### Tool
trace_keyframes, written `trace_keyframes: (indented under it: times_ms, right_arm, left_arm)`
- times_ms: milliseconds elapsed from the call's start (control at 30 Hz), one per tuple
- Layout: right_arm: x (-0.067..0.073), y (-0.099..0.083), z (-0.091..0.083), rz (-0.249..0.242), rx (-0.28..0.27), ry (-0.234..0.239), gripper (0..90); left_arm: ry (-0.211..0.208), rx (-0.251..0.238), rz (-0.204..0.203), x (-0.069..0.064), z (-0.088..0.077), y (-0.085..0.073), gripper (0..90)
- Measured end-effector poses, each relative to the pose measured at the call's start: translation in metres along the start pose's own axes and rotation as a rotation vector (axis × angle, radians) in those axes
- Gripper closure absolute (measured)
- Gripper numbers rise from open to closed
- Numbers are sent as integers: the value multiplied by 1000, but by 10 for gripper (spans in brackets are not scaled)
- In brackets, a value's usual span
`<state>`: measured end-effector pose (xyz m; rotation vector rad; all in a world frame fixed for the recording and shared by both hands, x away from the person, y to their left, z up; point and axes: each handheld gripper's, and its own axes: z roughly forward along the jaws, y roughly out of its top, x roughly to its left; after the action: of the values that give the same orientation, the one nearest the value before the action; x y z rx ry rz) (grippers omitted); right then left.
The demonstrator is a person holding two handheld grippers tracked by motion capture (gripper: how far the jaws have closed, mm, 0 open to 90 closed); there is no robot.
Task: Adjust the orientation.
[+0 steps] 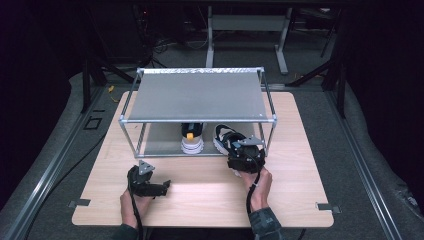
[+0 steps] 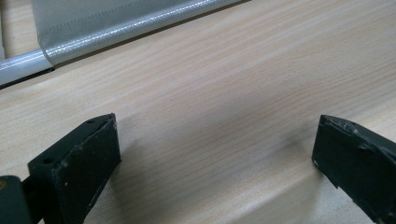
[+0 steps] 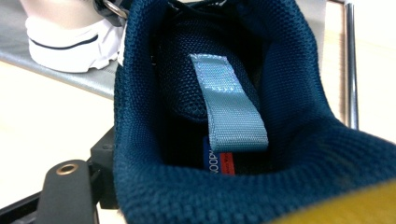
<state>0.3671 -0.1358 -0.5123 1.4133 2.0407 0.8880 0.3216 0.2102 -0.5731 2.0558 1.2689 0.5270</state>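
A dark shoe with a blue mesh lining [image 3: 154,116] and a pale blue tongue loop [image 3: 229,102] hangs from my right gripper [image 1: 241,147], which is shut on its heel collar. One black finger [image 3: 70,193] shows under the collar, while the shoe hides the other. In the high view this shoe [image 1: 226,137] is at the front right of the rack's lower level. A second shoe [image 1: 192,138] with a white sole [image 3: 70,44] stands to its left. My left gripper [image 1: 165,186] rests low over the table, jaws wide open [image 2: 215,154], with nothing between them.
A metal-framed rack with a grey top shelf [image 1: 197,97] stands at the back of the wooden table [image 1: 200,200]. The front edge of its lower grey mat [image 2: 116,23] lies just beyond my left gripper. Its right front post [image 1: 274,131] is close to the held shoe.
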Motion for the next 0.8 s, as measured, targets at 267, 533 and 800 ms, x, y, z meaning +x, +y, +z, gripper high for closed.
trace_keyframes:
  times_ms: [267, 533, 800]
  right_arm:
    - [9, 11, 23, 47, 62, -46, 218]
    - [10, 16, 38, 87, 67, -35, 208]
    - [7, 17, 38, 79, 72, 30, 73]
  left_arm:
    - [0, 1, 0, 0, 0, 0, 7]
    - [1, 1, 0, 0, 0, 0, 7]
    - [3, -1, 0, 0, 0, 0, 8]
